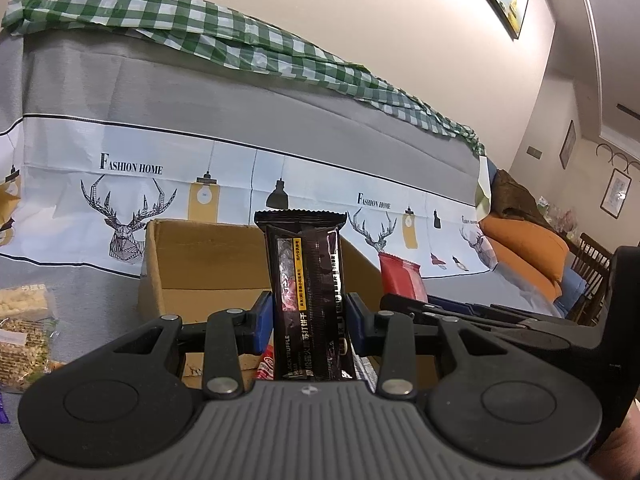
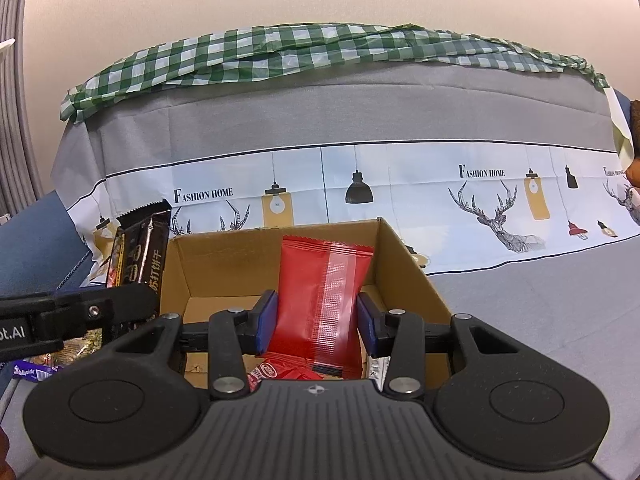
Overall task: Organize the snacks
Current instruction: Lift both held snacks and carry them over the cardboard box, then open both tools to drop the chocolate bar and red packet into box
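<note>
The left gripper (image 1: 308,316) clamps an upright dark cracker packet (image 1: 306,280) just before the cardboard box (image 1: 192,268). The right gripper (image 2: 316,320) clamps a red packet (image 2: 320,300) above the box's open middle; only its view shows the roomy inside.

A green checked cloth (image 1: 224,36) lay along the covered sofa back (image 2: 340,116). Framed pictures (image 1: 616,193) hung on cream walls (image 1: 360,4)

Cardboard box (image 2: 416,276) on grey cloth (image 2: 540,320)
</note>
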Available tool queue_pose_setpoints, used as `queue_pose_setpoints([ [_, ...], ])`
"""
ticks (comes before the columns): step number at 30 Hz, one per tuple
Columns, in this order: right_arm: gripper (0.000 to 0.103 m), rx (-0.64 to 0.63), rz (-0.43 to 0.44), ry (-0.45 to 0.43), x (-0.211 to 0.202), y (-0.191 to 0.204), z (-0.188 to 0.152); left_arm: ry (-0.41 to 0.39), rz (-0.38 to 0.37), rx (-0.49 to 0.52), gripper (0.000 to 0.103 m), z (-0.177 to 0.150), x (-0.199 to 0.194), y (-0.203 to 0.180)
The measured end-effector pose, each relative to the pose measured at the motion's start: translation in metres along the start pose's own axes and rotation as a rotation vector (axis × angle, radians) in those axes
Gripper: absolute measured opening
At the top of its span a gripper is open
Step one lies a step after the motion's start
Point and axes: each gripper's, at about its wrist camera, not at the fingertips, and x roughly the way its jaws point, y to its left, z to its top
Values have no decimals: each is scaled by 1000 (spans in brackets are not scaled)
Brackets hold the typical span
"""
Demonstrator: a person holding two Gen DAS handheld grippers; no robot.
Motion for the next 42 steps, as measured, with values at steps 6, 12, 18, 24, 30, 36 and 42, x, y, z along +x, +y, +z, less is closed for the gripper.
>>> queue_pose_setpoints([
  [6, 44, 1, -4, -4, 0, -1, 0, 4, -8, 14, 42, -1, 2, -3],
  [12, 44, 3, -10, -7, -1, -1, -1, 3, -8, 22, 42, -2, 4, -4],
  [18, 44, 12, -20, -9, -2, -1, 0, 3, -11, 19, 42, -3, 4, -4],
  [24, 44, 13, -23, -13, -2, 1, -1, -4, -12, 16, 42, -3, 5, -6],
  [30, 44, 13, -24, -15, -3, 2, -1, -8, -15, 6, 42, -2, 7, -8],
  [36, 70, 20, -41, 26, 4, 3, -4, 12, 6, -18, 67, -3, 12, -7],
  [42, 74, 64, -50, 40, 7, -1, -1, -15, 50, -72, 69, 0, 5, 6],
])
